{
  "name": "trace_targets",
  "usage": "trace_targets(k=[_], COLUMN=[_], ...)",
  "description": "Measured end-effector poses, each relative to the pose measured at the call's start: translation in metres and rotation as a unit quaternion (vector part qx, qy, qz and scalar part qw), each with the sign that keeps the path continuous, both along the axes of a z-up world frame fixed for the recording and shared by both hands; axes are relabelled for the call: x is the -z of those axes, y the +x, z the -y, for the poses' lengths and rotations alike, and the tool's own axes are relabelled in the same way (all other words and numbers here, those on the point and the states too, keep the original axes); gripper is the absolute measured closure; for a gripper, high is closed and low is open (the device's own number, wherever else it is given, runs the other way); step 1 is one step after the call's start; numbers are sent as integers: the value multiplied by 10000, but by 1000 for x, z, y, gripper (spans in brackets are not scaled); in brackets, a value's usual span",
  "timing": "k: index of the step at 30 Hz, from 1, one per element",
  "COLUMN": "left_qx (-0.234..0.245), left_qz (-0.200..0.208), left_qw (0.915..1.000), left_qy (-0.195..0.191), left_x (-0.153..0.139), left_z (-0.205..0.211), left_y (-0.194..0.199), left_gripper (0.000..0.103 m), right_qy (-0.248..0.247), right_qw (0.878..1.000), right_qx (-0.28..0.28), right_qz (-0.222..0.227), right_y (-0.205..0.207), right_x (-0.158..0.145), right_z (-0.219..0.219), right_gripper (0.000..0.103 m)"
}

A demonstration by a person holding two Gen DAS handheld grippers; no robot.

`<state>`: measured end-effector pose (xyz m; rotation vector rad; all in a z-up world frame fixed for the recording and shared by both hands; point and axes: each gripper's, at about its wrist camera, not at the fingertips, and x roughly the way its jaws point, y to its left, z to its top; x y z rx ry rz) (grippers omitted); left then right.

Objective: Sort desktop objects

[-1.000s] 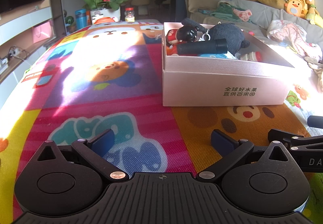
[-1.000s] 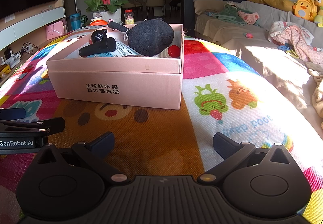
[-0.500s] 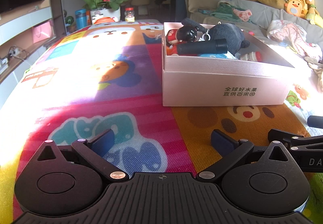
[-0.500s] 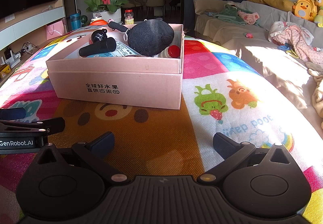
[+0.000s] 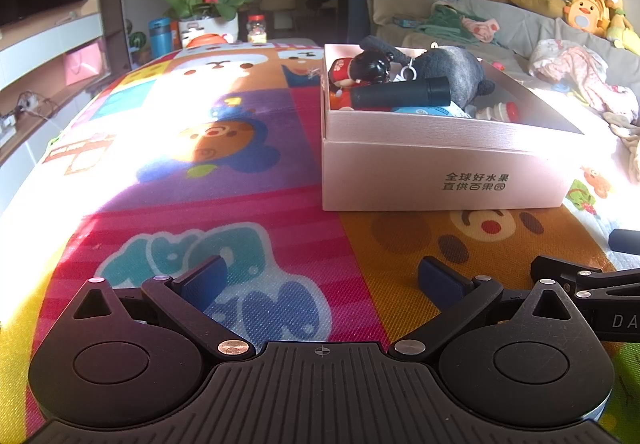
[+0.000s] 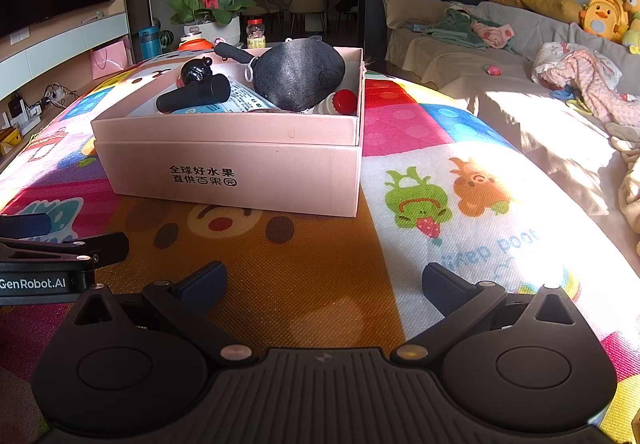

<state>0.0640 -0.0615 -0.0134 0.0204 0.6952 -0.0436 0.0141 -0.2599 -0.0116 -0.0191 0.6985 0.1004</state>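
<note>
Pink box sits ahead of my left gripper and a bit right — ahead-left of my right gripper. Both are wide open, holding nothing, low over the mat. Toys fill the box.

**Play mat: one box on it**

Support surface is a colourful cartoon-print play mat, flat, with strong sun patches on its left and right sides. One item sits directly on it: pink cardboard box, open top, black printed characters on the near wall. Box base covers part of the orange bear panel. Green frog print lies just right of the box.
</note>
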Motion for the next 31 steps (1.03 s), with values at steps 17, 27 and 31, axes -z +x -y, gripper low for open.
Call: trace_targets(k=[17,27,31], left_qx=[-23,-48,-32], left_qz=[-328,-301,-306], left_qw=[9995,9995,9995], left_qy=[-45,-64,-53], left_x=[-6,-6,-6], left_z=[1,1,2], left_y=[-4,-4,-4], left_gripper=[0,0,0], right_qy=[1,-1,0], right_qw=[10000,10000,10000], right_qx=[0,0,0], right_qz=[0,0,0], right_y=[0,0,0], right_x=[0,0,0], right_z=[0,0,0], right_gripper=[0,0,0])
